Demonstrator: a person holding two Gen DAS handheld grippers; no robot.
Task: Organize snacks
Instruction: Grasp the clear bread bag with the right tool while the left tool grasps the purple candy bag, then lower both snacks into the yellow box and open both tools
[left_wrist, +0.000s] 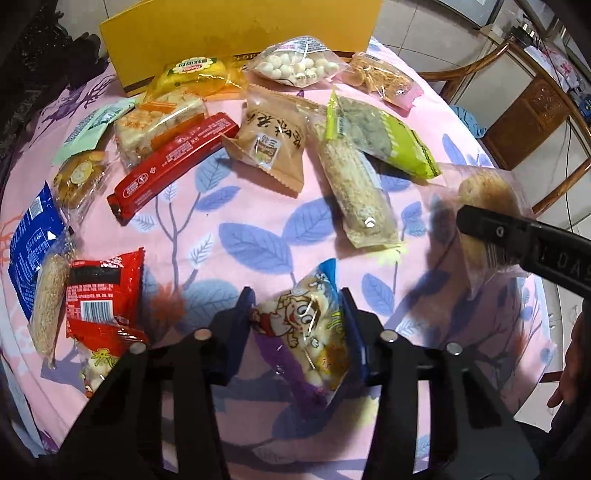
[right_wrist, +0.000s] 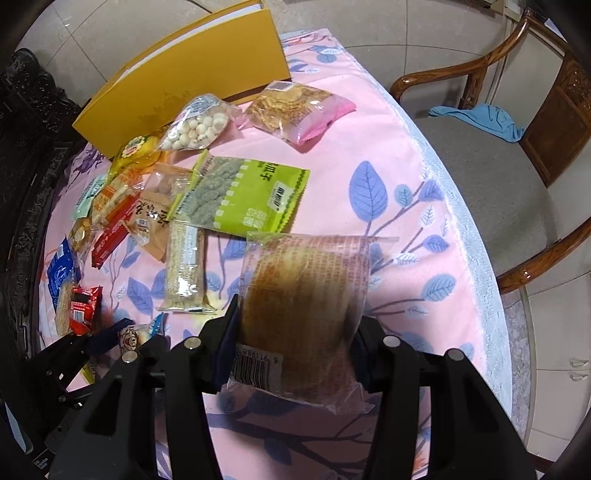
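I am pinching the cartoon snack packet between my left fingers low over the pink leaf-print desk, while my right fingers are gripping a clear-wrapped bread bag beside the scattered snacks and yellow box.

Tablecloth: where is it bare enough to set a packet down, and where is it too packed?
Free: the middle of the tablecloth, bordered by the red bar, the long oat bar and the cartoon packet. Also the chair-side stretch beyond the green packet. Crowded: the band in front of the yellow box and the edge around the blue packet.
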